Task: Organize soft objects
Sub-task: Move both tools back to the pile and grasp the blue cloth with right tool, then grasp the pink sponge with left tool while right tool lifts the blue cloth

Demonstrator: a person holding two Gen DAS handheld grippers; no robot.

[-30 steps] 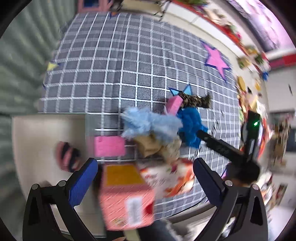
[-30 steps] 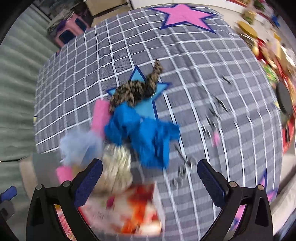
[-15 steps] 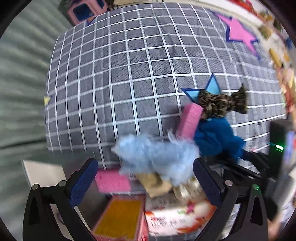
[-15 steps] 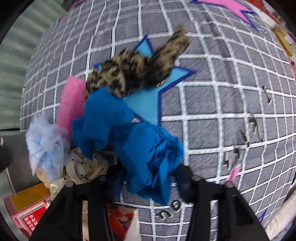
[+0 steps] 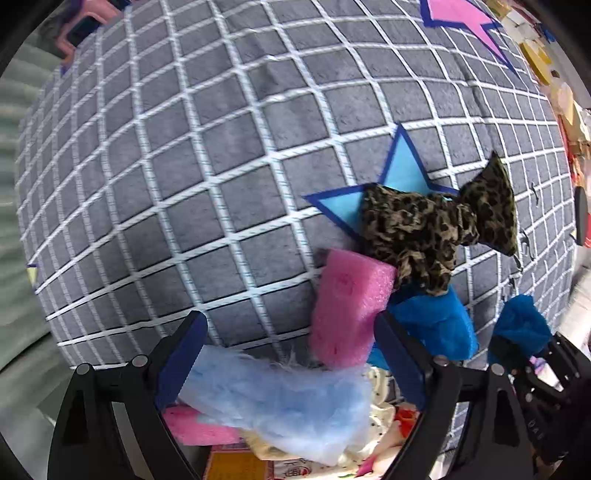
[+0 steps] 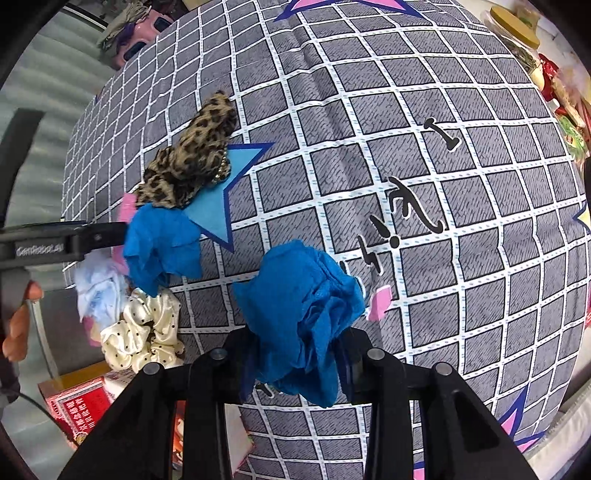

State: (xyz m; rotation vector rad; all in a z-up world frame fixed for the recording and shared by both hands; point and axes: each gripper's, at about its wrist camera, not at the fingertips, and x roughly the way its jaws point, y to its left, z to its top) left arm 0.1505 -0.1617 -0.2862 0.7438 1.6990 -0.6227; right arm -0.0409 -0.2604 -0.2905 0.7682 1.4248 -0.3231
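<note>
A pile of soft things lies on the checked grey cover (image 5: pixel 221 166). In it are a leopard scrunchie (image 5: pixel 424 236), a pink foam sponge (image 5: pixel 351 310), a blue cloth (image 5: pixel 436 328), a cream dotted scrunchie (image 6: pixel 144 339) and a light blue fluffy piece (image 5: pixel 277 395). My left gripper (image 5: pixel 290 350) points down over the fluffy piece. Its jaws are closing with the fluff between them, and the pads do not press it. My right gripper (image 6: pixel 297 365) is closing on a second bunched blue cloth (image 6: pixel 303 314), gripped and drawn apart from the pile.
A red printed box (image 6: pixel 81 406) and a yellow-topped box (image 5: pixel 236 465) lie at the cover's near edge below the pile. A person's fingers (image 6: pixel 18 325) show at the left. Cluttered small items (image 6: pixel 565 110) line the right edge. A pink stool (image 6: pixel 147 29) stands far left.
My right gripper shut on the blue cloth and pulled it right, out of the pile. My left gripper dropped toward the pile and rolled, and now straddles the light blue fluff.
</note>
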